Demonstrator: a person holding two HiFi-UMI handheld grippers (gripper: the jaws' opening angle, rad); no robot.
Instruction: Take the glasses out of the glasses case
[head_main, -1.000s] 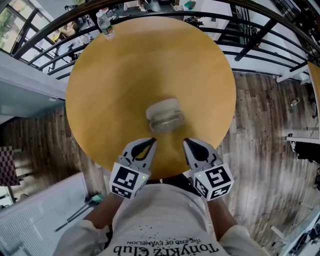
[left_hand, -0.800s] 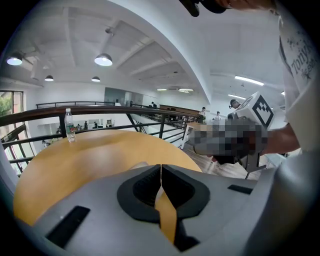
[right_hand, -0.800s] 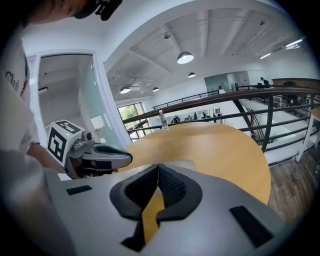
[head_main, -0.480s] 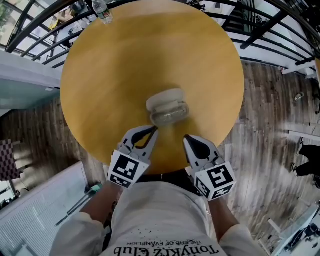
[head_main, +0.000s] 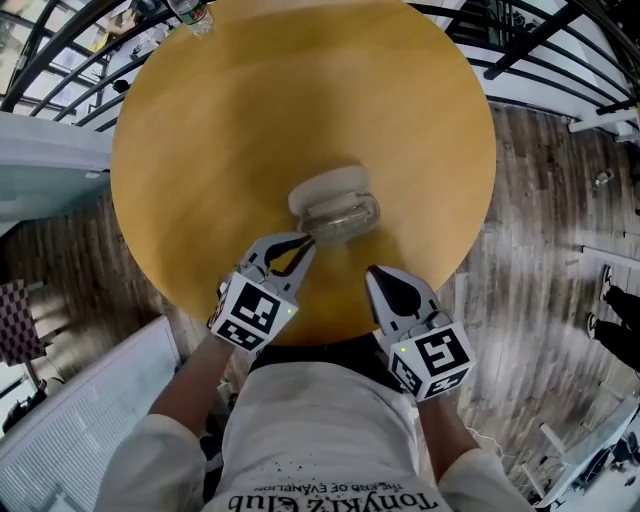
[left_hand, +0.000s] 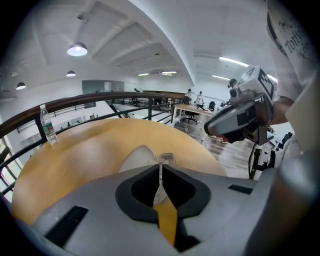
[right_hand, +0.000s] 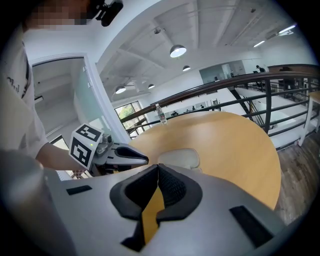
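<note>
Presently, an open glasses case (head_main: 328, 188) is seen a little nearer than the middle of the round wooden table (head_main: 200, 150), its pale lid turned toward the far edge. A clear, glassy shape is seen in its nearer half, taken to be the glasses (head_main: 345, 218), though the outline is blurred. The left gripper (head_main: 303, 243) is held over the table with its jaws pressed together and nothing between them. Its tips are placed just at the case's near left corner, and contact cannot be judged. The right gripper (head_main: 375, 275) is held close to the table's near edge, apart from the case, with its jaws likewise pressed together and empty. A plastic bottle (head_main: 190, 12) is stood upright at the far left edge.
</note>
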